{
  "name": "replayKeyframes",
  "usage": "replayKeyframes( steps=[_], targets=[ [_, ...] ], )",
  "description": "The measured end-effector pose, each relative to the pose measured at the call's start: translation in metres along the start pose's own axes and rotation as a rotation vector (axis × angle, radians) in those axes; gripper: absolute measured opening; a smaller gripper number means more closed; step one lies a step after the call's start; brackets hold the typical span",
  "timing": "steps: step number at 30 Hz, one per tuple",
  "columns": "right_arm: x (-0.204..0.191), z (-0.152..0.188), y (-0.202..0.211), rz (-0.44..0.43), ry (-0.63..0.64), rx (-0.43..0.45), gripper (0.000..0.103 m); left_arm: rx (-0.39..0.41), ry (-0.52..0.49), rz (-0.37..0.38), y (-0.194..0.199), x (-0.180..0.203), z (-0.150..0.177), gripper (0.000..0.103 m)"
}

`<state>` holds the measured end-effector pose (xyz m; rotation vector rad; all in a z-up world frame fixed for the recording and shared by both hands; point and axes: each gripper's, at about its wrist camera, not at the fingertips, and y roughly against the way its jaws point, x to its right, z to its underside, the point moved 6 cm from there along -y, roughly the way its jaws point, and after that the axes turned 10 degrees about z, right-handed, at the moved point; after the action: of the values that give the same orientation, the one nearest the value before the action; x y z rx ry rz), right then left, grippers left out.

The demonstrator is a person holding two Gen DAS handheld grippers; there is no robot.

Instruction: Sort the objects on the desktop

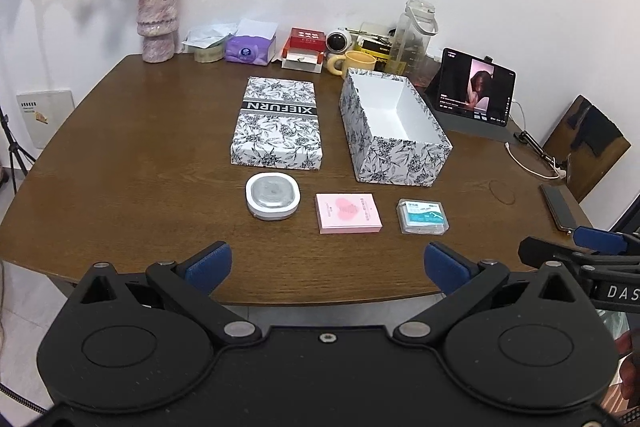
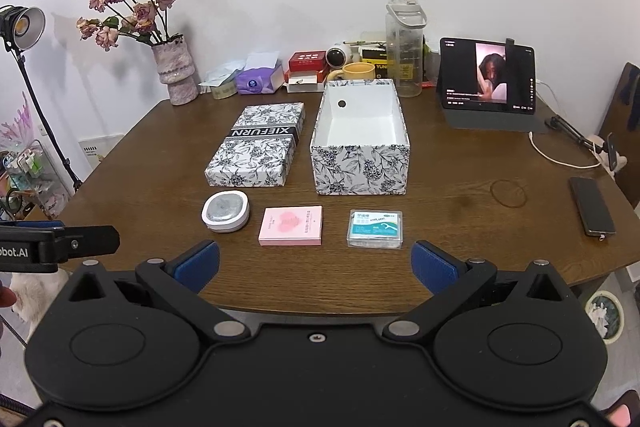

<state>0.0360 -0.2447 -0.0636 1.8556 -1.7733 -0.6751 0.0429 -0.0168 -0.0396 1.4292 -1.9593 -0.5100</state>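
Nearest in: left claw and right claw, blue pads spread wide, gripping nothing, poised off the desk edge. Just beyond, in a row: white round case at 11 o'clock, pink card box at 12, floss pick box at 1. Further at 12, open floral box, empty, lid beside. Sorting not yet begun, by the look; next, reach forward and close on one item.
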Motion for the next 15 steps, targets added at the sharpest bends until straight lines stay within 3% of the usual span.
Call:
replayKeyframes(
  steps=[15],
  targets=[
    [-0.0052, 0.0011, -0.0073, -0.008, 0.029, -0.015, 0.103, -0.018, 0.023, -0.005, -0.0075, -0.0026, 0.0028, 0.103]
  ],
)
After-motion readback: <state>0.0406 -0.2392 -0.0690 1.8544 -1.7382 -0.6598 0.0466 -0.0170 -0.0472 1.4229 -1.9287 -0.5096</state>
